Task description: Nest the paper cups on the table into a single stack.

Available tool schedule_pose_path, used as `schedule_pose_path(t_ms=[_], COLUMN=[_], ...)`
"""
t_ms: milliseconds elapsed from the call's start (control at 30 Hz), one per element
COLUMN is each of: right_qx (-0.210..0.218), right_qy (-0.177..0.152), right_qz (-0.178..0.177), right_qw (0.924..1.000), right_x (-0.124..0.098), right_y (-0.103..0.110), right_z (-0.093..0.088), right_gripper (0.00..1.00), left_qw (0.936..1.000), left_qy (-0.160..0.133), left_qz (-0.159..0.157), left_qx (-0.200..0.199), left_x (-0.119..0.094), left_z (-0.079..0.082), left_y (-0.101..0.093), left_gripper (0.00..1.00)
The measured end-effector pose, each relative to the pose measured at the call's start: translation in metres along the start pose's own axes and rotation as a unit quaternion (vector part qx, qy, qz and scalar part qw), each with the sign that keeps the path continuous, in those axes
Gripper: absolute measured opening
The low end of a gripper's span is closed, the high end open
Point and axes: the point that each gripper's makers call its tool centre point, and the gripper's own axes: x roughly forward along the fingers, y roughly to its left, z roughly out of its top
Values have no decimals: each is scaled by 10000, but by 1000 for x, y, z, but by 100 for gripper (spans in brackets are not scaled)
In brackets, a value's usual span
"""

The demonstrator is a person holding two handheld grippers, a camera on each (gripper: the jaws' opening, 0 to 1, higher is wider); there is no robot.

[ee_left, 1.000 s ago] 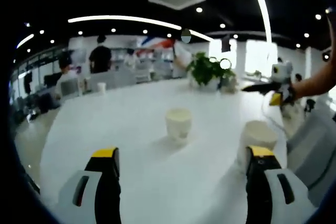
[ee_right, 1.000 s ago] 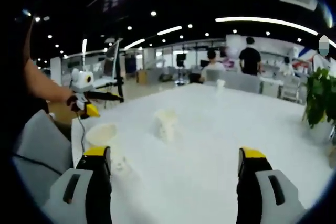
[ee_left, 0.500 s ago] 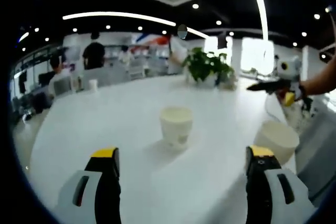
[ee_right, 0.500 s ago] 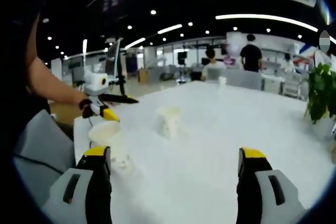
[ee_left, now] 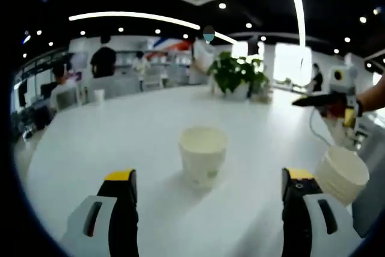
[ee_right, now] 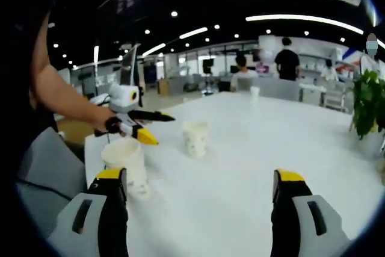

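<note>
Left gripper view has the upright white paper cup (ee_left: 203,155) on the round white worktop (ee_left: 108,142) ahead between the spread, empty left gripper (ee_left: 209,200) fingers (right gripper (ee_right: 203,200) equally open), so approach level, apparently still short, closing gently mid-wall.

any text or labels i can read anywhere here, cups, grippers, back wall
None can be read.
Centre paper cup: a faint mark low on its side, too blurred to read.
Near paper cup: no print that I can make out.
Left gripper and right gripper: yellow tips, no lettering visible.
Back wall: red and blue graphic, too small and blurred to read.
</note>
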Motion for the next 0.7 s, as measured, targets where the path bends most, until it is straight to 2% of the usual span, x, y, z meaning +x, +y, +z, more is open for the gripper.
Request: schedule_pose_path(t_ms=[333, 533, 700], right_qx=[-95, -70, -2], right_qy=[21, 59, 47], right_qz=[-57, -61, -62], right_qw=[9999, 9999, 10000], right_x=[0, -4, -3], right_y=[0, 3, 4], right_z=[-1, -8, -9], right_gripper=[100, 100, 100], left_qw=[9999, 9998, 9994], left_qy=[-55, 62, 35], left_qz=[-97, -212, -330], left_qx=[-68, -3, -11], left_x=[20, 32, 41], left_z=[5, -2, 2], left_y=[6, -1, -3], left_gripper=[98, 97, 92])
